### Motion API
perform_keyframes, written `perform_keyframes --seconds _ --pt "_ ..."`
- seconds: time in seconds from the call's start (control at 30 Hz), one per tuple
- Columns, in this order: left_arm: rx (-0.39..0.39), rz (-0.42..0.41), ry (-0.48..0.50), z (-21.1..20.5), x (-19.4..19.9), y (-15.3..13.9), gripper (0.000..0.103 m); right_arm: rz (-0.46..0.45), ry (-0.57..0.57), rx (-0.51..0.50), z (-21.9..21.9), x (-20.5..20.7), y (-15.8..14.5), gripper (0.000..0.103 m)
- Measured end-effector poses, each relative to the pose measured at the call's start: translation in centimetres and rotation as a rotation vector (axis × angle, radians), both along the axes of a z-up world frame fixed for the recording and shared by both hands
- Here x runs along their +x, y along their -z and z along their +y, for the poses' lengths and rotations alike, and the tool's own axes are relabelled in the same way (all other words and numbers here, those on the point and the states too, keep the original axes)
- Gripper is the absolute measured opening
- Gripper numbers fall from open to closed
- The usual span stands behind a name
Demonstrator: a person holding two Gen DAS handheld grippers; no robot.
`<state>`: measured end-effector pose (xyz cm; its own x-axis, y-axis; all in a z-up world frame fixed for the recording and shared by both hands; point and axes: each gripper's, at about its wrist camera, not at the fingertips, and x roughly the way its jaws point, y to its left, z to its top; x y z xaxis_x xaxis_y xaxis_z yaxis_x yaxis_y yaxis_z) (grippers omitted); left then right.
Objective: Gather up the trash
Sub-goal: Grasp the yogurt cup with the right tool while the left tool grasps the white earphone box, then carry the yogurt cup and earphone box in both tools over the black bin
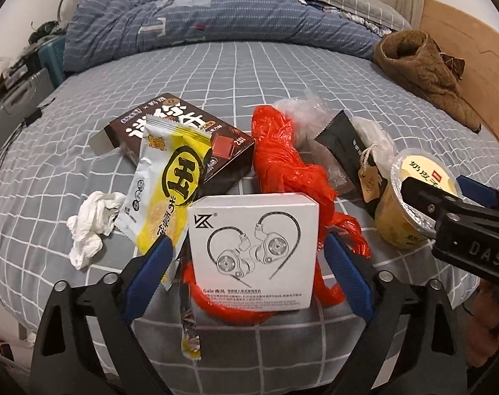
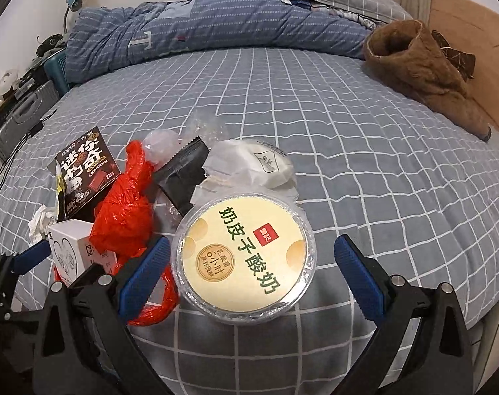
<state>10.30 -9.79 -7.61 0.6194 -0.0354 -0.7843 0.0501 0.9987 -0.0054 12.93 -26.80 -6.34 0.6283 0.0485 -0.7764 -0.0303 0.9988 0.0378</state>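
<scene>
A bed in grey checked sheet carries the trash near its front edge; a blue quilt and brown blanket lie behind. The left gripper is spread around a white box, the right gripper spread around a yogurt cup, neither touching

"Gale" on white earphone box, "DAS" on right hand-held gripper, "奶皮子酸奶" on yogurt cup lid

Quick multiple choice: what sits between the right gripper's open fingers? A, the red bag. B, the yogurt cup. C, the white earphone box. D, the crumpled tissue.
B: in the right wrist view the yogurt cup sits between the right gripper and its spread blue fingers, not yet touched.
</scene>
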Motion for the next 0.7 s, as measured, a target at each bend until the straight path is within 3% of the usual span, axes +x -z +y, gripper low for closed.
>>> perform_keyframes --seconds 0.23,0.37,0.7 --pt "-0.029 0.022 0.010 0.20 0.59 0.64 0.069 0.018 -0.013 -0.014 0.71 0.09 0.32 0.095" --pt "-0.024 0.019 0.019 0.04 0.50 0.64 0.069 0.032 -0.007 -0.012 0.58 0.12 0.64 0.086" --pt "-0.028 -0.003 0.031 -0.14 -0.12 -0.30 0.069 0.008 -0.012 -0.017 0.79 -0.24 -0.09 0.085"
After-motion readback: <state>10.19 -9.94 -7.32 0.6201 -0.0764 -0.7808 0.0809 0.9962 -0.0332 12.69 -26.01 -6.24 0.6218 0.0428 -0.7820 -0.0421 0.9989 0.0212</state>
